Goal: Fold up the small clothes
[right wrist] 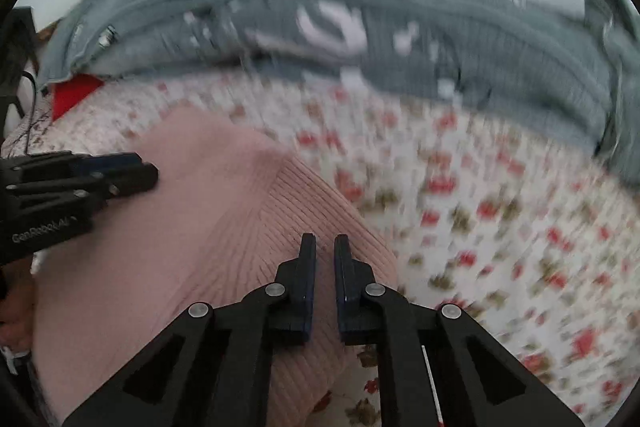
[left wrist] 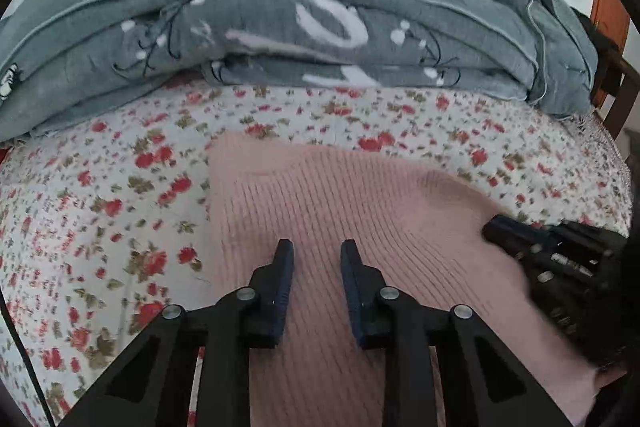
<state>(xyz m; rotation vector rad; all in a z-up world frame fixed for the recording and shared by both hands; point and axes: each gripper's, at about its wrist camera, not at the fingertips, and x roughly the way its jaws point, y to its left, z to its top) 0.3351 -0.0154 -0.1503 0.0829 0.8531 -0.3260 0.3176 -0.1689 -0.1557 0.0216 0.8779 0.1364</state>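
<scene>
Black gripper linkages filled the bottom of both wrist views, each pair of dark blue pads pointing down over a pink ribbed knit garment [left wrist: 360, 211] that lay spread on a bed sheet [left wrist: 100, 195] printed with small red flowers. From its own camera, the left gripper [left wrist: 317, 247] showed a clear gap between its pads, with only the knit visible below that gap and nothing pinched; whether the tips touched the fabric could not be told. The right gripper [right wrist: 325, 241] held its pads almost together, a thin slit remaining between them, near the garment's right edge; no fabric could be seen caught in that slit. Each gripper also appeared in the other's view, lying low over the pink cloth: the right gripper at the right edge of the left view [left wrist: 490, 227], the left gripper at the left edge of the right view [right wrist: 152, 171]. Beyond the garment, a grey blanket [left wrist: 320, 27] with white markings sat bunched along the far side of the bed. Motion blur smeared the right view heavily.
</scene>
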